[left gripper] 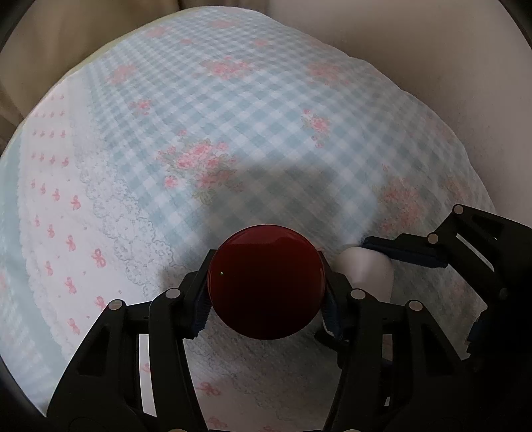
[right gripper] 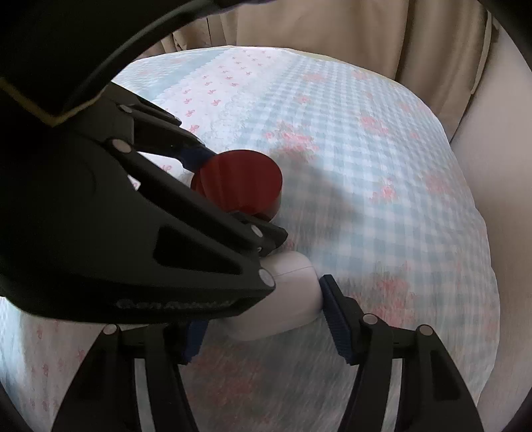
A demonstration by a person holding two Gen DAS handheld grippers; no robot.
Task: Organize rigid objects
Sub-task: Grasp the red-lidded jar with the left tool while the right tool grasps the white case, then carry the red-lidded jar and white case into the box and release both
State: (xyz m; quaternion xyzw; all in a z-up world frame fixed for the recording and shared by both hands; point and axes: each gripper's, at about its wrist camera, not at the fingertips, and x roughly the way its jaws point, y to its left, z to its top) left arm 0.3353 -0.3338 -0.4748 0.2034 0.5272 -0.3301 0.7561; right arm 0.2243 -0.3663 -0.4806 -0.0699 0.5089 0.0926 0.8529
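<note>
The left gripper [left gripper: 266, 285] is clamped on a dark red, glossy, round cylindrical container [left gripper: 266, 282], its blue-padded fingers [left gripper: 201, 309] pressing both sides, so that the flat circular end faces the left wrist camera. In the right wrist view this red container [right gripper: 241, 184] hangs above the blue-and-white checked cloth with pink flower and bow prints [right gripper: 365, 166], and the left gripper [right gripper: 232, 186] reaches in from the upper left, angled down and across. The right gripper [right gripper: 269, 319] grasps a smooth white rounded plastic object [right gripper: 286, 299] between its blue pads [right gripper: 335, 319], low over the cloth. From the left wrist view the white object [left gripper: 365, 269] sits just beside the red container, on its right, and the right gripper [left gripper: 382, 266] comes in from the right edge. The two tools nearly cross, the left one's black linkage overlapping the white object. Beige curtains [right gripper: 332, 30] hang behind the cloth-covered surface.
</note>
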